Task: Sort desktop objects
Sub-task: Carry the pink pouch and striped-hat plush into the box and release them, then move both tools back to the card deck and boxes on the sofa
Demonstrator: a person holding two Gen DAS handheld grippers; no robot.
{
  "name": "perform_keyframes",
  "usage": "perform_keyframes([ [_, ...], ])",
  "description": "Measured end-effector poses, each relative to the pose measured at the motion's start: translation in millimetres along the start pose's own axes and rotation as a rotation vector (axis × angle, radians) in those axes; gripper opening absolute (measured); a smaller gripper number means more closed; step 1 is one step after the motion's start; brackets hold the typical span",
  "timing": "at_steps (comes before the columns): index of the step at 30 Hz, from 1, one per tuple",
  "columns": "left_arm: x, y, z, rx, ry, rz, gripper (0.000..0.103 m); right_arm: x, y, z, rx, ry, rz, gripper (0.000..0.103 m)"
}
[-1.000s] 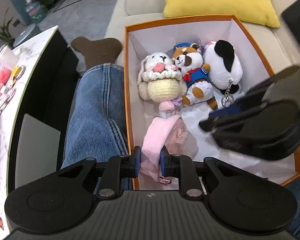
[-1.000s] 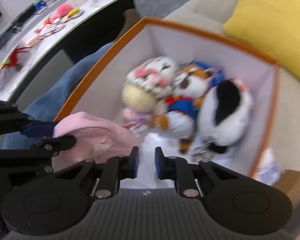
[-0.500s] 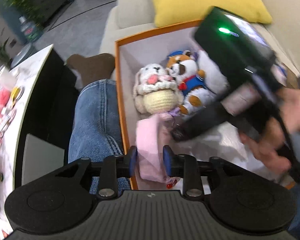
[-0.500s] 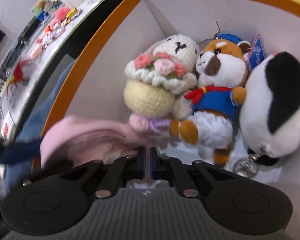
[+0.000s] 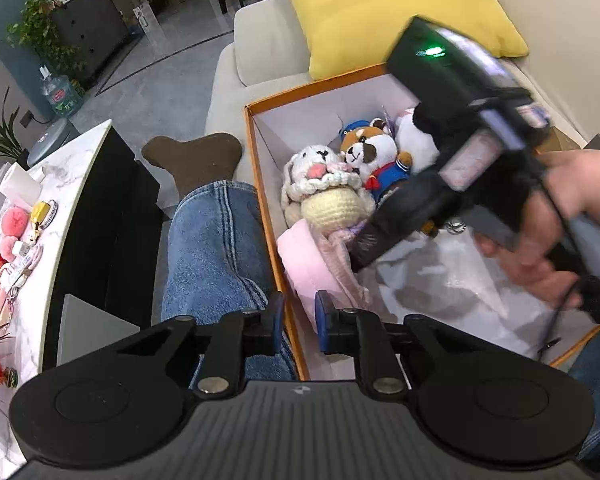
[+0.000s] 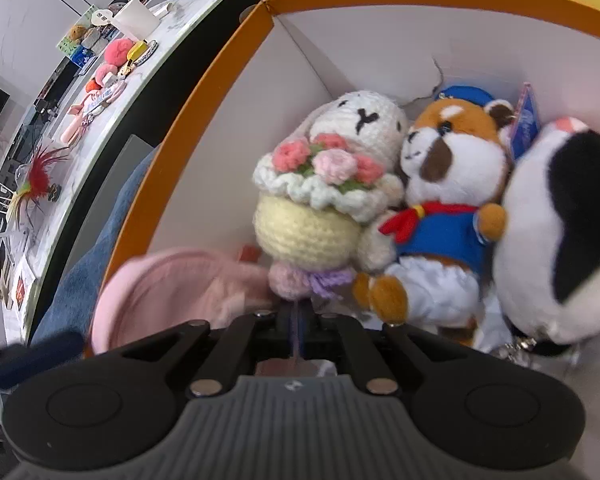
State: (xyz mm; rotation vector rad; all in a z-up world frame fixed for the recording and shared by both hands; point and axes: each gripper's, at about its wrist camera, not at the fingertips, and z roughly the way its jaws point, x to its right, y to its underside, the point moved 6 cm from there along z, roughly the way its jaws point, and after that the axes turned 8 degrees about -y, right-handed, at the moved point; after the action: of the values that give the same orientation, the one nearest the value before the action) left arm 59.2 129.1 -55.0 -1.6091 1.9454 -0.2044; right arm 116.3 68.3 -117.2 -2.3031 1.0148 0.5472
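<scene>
The left gripper (image 5: 298,318) is pointed steeply down over the near left wall of the orange box (image 5: 265,200), its jaws narrowly parted and just closed in further. The box wall's edge is seen between the blue pads; no pad can be seen pressing on the pink plush (image 5: 312,260), which lies inside the box against that wall, just beyond the right pad.

The right gripper (image 5: 358,258) is held by a hand (image 5: 556,232) entering from the right of the left wrist view. It is angled downward across the box, with its tips reaching the pink plush beneath the crocheted bunny (image 6: 324,200). In the right wrist view its jaws (image 6: 298,320) are shut together; a thin strip is seen pinched in the slit between them, but what it is cannot be told.

Beside the bunny, a fox doll in blue (image 6: 444,200) and a black-and-white plush (image 6: 556,224) are leaned against the far wall. The box is set on a sofa (image 5: 268,36) beside a jeans-clad leg (image 5: 216,248). Small trinkets are spread on the white desk (image 5: 60,184) at the left.
</scene>
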Motion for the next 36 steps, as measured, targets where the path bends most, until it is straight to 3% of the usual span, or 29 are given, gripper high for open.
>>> perform_keyframes([
  [7,0,0,1,0.012,0.000,0.030,0.018,-2,13,-12,-0.004,0.011,-0.033,0.005],
  [13,1,-1,5,0.014,-0.011,0.064,0.018,-10,1,3,0.057,-0.060,-0.009,0.002],
  [23,-5,-3,10,-0.004,-0.006,0.051,0.018,-15,-5,4,0.051,-0.022,-0.020,0.002],
  [30,-7,-5,-13,0.012,-0.002,0.031,0.018,-26,12,-35,0.064,0.039,-0.127,0.004],
  [36,12,-20,-50,0.107,0.051,0.057,0.018,-30,36,-97,0.168,0.042,-0.186,0.007],
])
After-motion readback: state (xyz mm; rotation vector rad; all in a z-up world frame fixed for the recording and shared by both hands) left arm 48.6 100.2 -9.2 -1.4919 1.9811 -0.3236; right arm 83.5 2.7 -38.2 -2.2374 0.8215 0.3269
